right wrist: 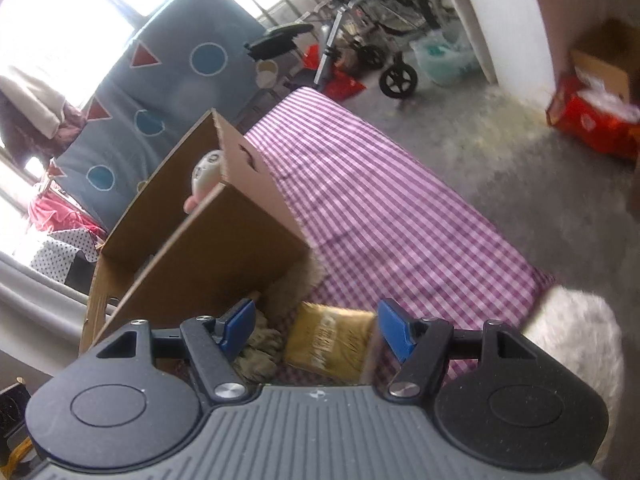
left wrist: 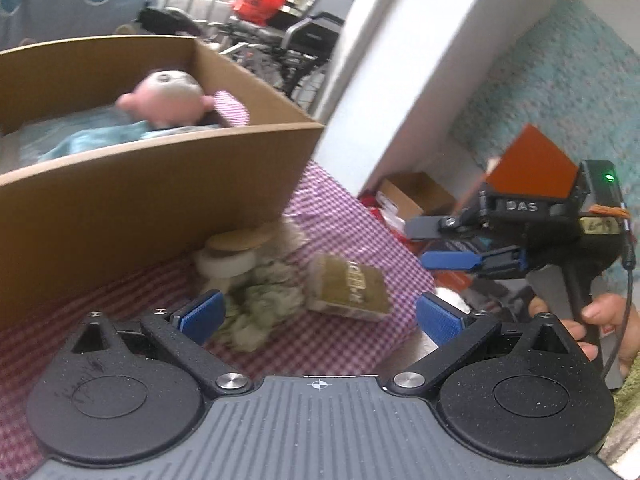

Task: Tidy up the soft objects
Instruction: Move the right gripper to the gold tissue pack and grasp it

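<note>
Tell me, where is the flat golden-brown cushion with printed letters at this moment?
The golden-brown cushion lies on the purple checked cloth, just right of the crumpled greenish-grey soft toy, near the cardboard box corner.

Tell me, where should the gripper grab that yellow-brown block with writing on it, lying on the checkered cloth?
Probably across the yellow-brown block's two long sides, coming down from above. It lies flat, printed face up, between the open right gripper's pads, clear of the crumpled greenish cloth beside it. Its edges may squash.
</note>
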